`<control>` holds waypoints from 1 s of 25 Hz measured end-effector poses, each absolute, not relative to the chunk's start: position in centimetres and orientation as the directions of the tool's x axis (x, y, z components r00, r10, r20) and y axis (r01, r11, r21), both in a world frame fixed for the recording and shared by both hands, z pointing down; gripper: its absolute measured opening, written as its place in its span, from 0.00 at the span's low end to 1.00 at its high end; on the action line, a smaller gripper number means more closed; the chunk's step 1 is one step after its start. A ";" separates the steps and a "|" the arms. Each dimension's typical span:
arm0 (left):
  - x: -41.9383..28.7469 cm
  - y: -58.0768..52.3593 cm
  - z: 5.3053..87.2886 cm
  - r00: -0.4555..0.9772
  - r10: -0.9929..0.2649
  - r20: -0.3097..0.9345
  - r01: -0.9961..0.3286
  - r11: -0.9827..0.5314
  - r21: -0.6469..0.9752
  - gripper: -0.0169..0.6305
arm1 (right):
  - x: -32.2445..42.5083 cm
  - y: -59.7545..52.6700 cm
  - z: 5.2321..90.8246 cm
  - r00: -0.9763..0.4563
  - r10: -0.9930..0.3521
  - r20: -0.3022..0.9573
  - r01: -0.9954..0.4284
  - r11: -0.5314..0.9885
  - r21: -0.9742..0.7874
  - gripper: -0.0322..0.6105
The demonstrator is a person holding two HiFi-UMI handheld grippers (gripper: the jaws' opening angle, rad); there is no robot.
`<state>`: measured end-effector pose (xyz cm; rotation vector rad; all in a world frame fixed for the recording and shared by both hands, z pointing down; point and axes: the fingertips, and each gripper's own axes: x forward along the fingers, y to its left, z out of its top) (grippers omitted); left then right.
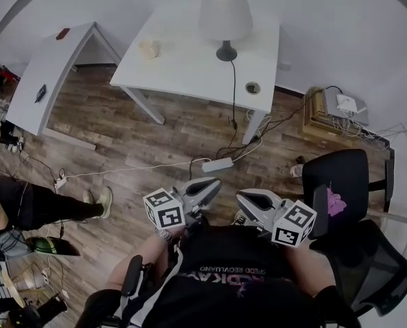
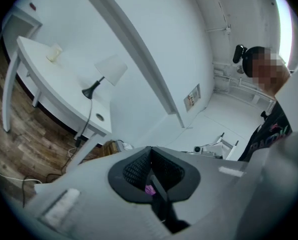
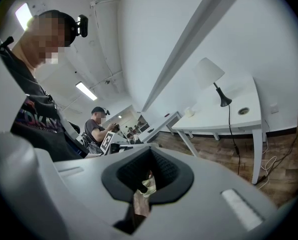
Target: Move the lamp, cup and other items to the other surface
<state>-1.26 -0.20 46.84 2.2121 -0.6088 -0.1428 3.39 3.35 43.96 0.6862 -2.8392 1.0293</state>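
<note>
A white-shaded lamp on a dark base stands at the back of the white table, and its cord runs off the front edge. A small pale cup sits at that table's left end. Both grippers are held close to the person's body, far from the table. The left gripper and the right gripper are shut and hold nothing. The left gripper view shows its gripper, the lamp and the cup far off. The right gripper view shows its gripper, the lamp and the cup.
A second white table stands to the left, with a red item and a dark item on it. A power strip and cables lie on the wood floor. A black office chair is at the right. A person's legs reach in from the left.
</note>
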 end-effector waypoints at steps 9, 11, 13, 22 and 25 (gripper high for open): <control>-7.3 -1.1 48.2 0.802 -0.579 0.144 -0.471 -0.467 0.749 0.02 | 0.3 1.2 45.1 -0.893 -0.395 0.218 -0.437 0.636 -0.636 0.05; -9.1 -1.3 48.5 0.787 -0.598 0.153 -0.485 -0.445 0.753 0.02 | -0.8 0.6 45.2 -0.891 -0.396 0.221 -0.440 0.632 -0.638 0.05; -10.7 -1.5 48.8 0.778 -0.612 0.144 -0.483 -0.435 0.760 0.02 | -2.0 -0.1 45.2 -0.890 -0.399 0.222 -0.441 0.629 -0.640 0.05; -15.8 -1.2 48.3 0.827 -0.551 0.107 -0.452 -0.539 0.711 0.02 | -8.7 -3.4 44.5 -0.873 -0.426 0.236 -0.477 0.649 -0.593 0.06; -17.7 -0.9 48.0 0.851 -0.517 0.097 -0.432 -0.582 0.689 0.02 | -11.0 -4.6 44.4 -0.865 -0.440 0.242 -0.495 0.664 -0.561 0.09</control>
